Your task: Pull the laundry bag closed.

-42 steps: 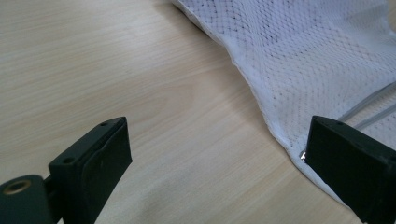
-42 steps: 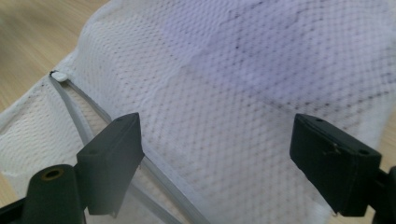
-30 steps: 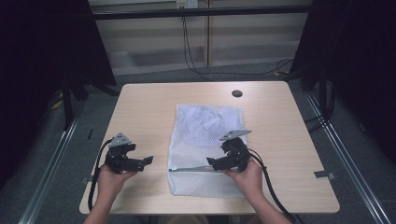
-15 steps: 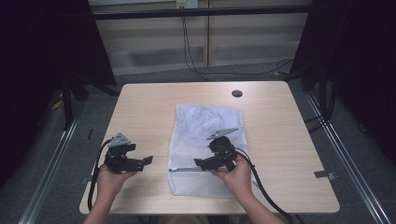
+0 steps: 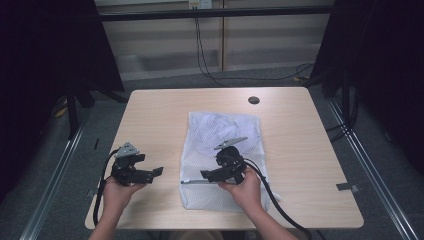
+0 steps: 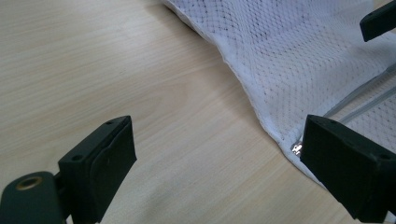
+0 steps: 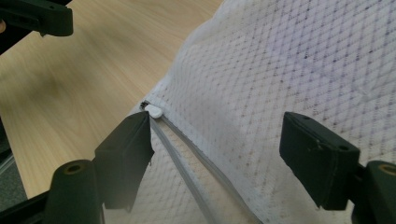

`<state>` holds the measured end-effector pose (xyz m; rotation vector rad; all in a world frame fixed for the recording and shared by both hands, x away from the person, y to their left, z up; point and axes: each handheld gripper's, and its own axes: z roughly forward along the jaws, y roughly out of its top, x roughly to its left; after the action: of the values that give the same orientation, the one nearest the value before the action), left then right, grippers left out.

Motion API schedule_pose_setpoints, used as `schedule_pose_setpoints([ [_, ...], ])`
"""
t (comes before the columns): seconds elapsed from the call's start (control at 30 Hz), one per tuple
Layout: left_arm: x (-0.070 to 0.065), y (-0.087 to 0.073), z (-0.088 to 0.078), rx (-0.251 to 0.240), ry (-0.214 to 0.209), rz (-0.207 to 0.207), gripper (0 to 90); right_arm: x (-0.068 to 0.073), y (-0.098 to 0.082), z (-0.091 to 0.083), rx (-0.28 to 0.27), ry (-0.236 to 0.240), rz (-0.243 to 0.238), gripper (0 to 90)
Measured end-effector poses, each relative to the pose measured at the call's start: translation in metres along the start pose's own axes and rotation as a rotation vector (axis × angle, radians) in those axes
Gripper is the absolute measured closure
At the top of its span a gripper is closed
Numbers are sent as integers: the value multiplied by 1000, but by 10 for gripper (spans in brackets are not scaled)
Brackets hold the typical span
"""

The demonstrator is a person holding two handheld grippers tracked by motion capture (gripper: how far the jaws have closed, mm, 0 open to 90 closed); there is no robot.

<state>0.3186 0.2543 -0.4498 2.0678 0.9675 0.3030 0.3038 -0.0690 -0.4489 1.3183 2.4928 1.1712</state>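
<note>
Table (image 5: 300,130): one | mesh bag (image 5: 220,130): one | zipper (image 7: 187,140): one | grippers: two

The mesh bag (image 5: 222,160) in the middle of the high view is thin white netted cloth, see-through enough for pale crumpled fabric inside to show, with a denser woven white hem along its edge. Its zipper (image 7: 187,154), running from the centre to the bottom of the right gripper view, looks like smooth grey plastic ending in a glossy white pull tab (image 7: 154,111). The table (image 5: 165,120) is light wood-grain laminate, smooth with a soft sheen. Each hand-held gripper, left (image 5: 150,174) and right (image 5: 209,174), is matt black plastic, with slightly rubbery-looking pads (image 6: 116,154).
</note>
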Motion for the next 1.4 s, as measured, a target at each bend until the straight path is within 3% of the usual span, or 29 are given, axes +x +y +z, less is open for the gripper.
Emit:
schedule_pose_setpoints([
  [0.73,-1,0,0,15,0,0,114,13,6,20,28,67,21,368],
  [1.4,-1,0,0,10,-4,-10,123,18,7,31,20,124,31,508],
])
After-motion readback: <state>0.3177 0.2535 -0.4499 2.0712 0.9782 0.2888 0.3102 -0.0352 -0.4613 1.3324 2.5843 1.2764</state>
